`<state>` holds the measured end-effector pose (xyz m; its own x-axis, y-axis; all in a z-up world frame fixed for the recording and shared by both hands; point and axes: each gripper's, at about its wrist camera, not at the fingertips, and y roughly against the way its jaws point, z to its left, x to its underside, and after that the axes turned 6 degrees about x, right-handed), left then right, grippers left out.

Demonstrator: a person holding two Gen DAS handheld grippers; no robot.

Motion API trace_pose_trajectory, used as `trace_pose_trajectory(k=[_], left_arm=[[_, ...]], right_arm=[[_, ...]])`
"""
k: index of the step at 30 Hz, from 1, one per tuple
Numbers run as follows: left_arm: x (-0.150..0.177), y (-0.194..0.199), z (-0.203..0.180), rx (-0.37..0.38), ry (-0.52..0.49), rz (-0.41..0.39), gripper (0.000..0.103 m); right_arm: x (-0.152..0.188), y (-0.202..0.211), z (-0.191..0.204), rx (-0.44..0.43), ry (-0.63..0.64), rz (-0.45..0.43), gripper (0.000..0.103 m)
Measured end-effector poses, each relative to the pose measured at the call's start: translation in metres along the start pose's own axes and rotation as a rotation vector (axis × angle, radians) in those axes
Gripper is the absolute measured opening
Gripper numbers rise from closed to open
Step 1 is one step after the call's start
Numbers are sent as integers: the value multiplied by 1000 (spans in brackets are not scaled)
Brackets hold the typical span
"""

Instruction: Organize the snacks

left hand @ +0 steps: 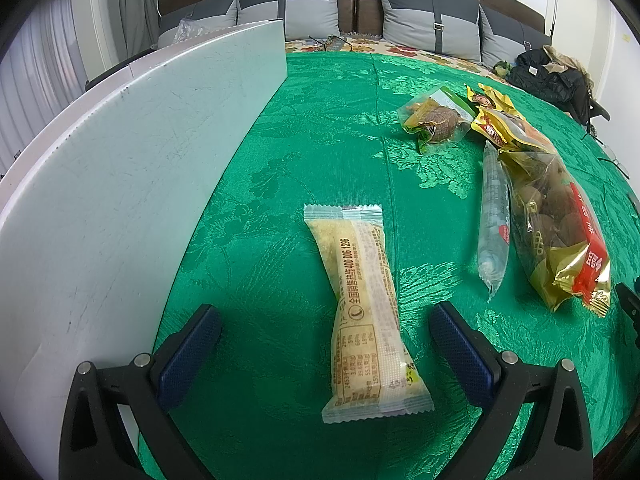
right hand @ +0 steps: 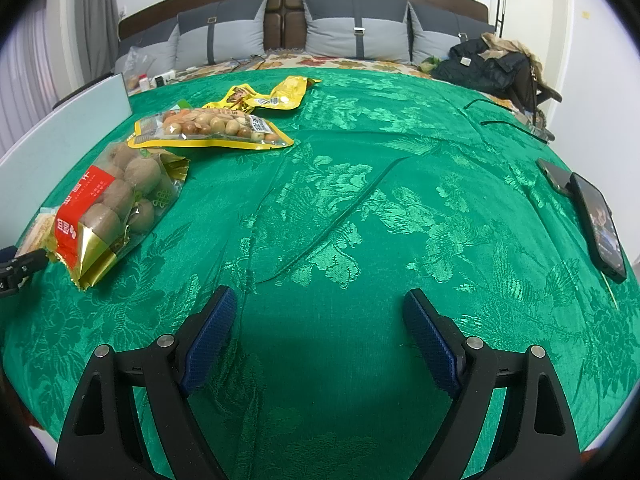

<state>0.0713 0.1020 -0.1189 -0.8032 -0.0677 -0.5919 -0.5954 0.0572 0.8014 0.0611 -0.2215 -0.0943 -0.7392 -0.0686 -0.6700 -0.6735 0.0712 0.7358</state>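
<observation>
A: White board [left hand: 132, 184] sits at the left edge of the green bedspread [right hand: 360, 208], likely the sorting spot.

B: Longan bag [left hand: 556, 216] lies right; rice-cake bar [left hand: 368, 308] sits between the left gripper [left hand: 324, 328] jaws, spread wide, empty. Right gripper [right hand: 320, 312] likewise wide.

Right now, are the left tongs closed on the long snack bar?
No, the left tongs are open, with the snack bar lying loose between them.

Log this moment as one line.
left gripper: open, straddling pale snack bar | right gripper: open, empty | other snack bags: untouched
</observation>
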Motion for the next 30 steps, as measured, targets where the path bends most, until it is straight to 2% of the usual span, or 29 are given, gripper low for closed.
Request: trace_pose_trajectory(k=[23,27,30], left_arm=[[0,0,0,0,1,3,103],[-4,-1,2,23,8,41,102],[-3,4,5,78,20,41,101]], right_arm=[[1,0,1,1,0,-2,87],[0,0,1,0,0,-2,87],[0,0,1,1,-1,-3,87]])
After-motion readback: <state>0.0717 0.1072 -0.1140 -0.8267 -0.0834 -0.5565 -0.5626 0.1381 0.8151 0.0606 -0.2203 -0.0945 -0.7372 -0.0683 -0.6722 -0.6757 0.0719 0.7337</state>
